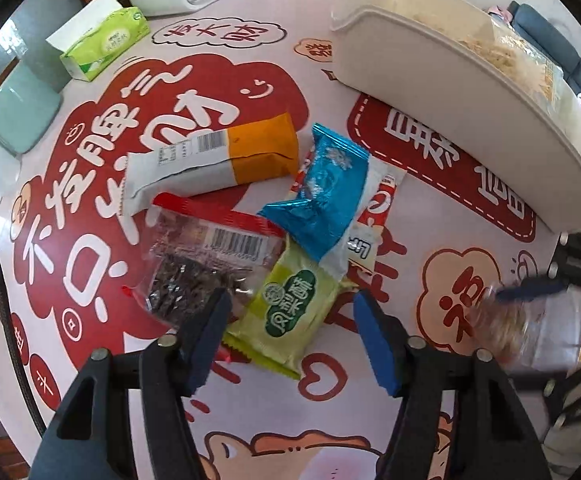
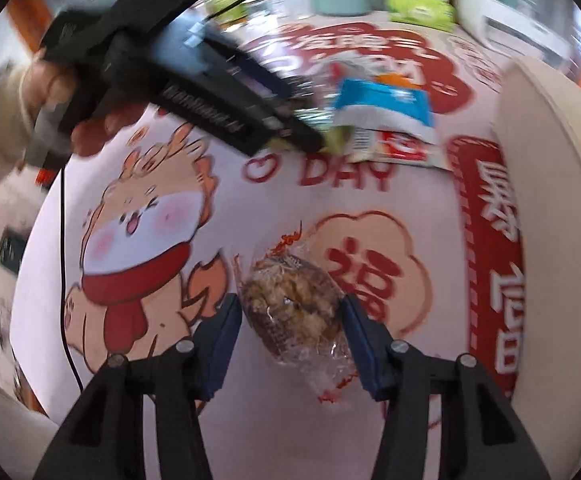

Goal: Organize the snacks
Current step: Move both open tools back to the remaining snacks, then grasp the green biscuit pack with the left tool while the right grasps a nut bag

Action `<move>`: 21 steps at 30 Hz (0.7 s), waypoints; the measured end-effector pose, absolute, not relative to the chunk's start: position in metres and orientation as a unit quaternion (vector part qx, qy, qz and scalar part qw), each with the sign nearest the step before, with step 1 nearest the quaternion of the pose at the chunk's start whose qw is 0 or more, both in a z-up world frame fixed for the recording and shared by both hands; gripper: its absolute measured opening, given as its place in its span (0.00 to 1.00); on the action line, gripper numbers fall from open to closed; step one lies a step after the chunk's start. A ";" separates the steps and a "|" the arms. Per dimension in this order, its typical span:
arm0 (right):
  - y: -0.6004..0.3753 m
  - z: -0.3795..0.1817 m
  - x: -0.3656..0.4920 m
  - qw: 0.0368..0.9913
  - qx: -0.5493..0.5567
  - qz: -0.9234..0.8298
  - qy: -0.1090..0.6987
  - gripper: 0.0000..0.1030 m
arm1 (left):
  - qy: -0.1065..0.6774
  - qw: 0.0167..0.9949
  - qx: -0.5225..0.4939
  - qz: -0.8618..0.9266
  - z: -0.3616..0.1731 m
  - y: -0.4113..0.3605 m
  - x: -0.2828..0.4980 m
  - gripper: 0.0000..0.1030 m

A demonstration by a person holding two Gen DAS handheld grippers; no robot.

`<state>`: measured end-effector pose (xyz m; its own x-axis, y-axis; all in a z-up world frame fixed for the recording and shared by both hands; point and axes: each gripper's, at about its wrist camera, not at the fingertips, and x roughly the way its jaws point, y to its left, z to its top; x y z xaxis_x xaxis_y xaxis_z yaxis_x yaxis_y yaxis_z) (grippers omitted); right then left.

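The clear-wrapped pastry [image 2: 290, 304] is pinched between the right gripper [image 2: 292, 320] pads above the table [image 2: 250, 400]; slippery film could be lost mid-carry. The left gripper [image 1: 290, 328] is held wide, empty, over the green snack [image 1: 290, 312].

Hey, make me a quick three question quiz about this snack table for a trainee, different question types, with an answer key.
1. True or false: the right claw has its fingers on either side of the clear-wrapped pastry.
2. Multiple choice: which snack lies between the left claw fingers? A) blue packet B) green packet C) orange-and-white packet
3. Fill in: the tissue box is mostly ____ in colour.

Key: 1 true; 2 B; 3 green.
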<state>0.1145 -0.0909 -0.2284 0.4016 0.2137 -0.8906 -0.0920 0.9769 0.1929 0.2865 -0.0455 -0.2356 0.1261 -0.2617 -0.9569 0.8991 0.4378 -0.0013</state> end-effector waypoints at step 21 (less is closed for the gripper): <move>-0.125 -0.212 0.095 0.848 0.130 0.028 0.513 0.50 | 0.515 0.679 0.317 -0.416 -0.247 -0.055 0.268 0.34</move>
<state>0.0955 -0.1250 -0.2116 0.4717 0.1821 -0.8627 0.0855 0.9644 0.2503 0.2683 -0.0554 -0.2467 0.1224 -0.2390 -0.9633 0.8915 0.4531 0.0009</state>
